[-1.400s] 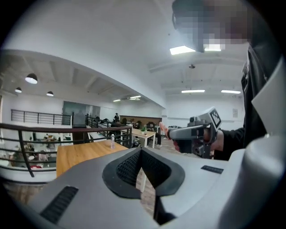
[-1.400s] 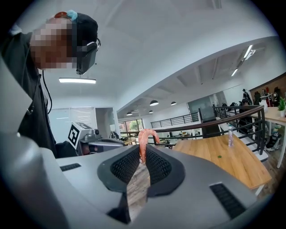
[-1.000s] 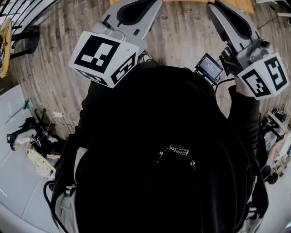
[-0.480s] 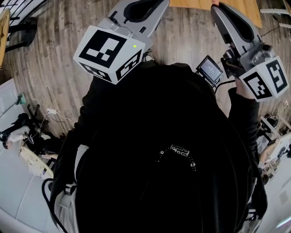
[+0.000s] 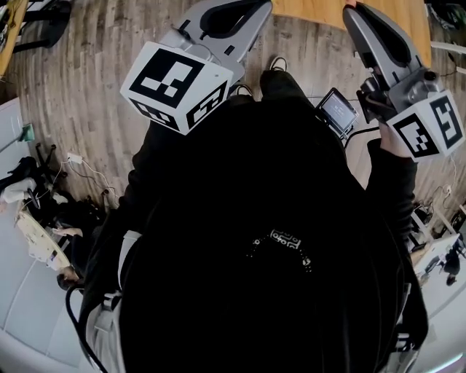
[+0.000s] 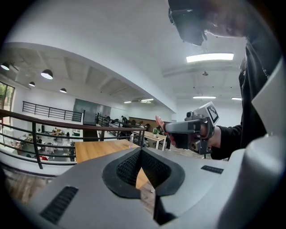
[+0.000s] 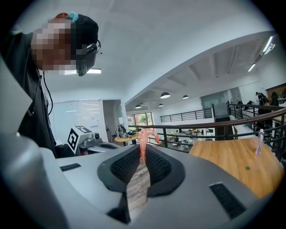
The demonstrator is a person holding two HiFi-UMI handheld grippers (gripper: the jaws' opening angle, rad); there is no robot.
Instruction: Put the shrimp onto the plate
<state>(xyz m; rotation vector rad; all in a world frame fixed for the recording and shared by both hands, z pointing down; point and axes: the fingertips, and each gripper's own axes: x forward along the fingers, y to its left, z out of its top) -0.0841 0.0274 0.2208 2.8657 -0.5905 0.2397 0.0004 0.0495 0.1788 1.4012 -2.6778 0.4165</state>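
A pink curved shrimp [image 7: 143, 142] sticks up between the jaws of my right gripper [image 7: 143, 154], which is shut on it. The left gripper view catches that shrimp [image 6: 159, 122] at the right gripper's tip, held out level in the air. My left gripper [image 6: 140, 151] is shut with nothing in it. In the head view both grippers reach forward past the person's dark torso, their tips at the top edge. No plate is in any view. A bare wooden table [image 7: 230, 161] lies ahead.
The table's edge [image 5: 320, 9] shows at the top of the head view, above plank flooring. A small clear bottle [image 7: 259, 142] stands on the table. A dark metal railing [image 6: 40, 134] runs behind it. Cables and clutter [image 5: 36, 218] lie on the floor at left.
The wooden table has come further into the top of the head view and the floor clutter has slid back. Both grippers have travelled forward, jaws unchanged.
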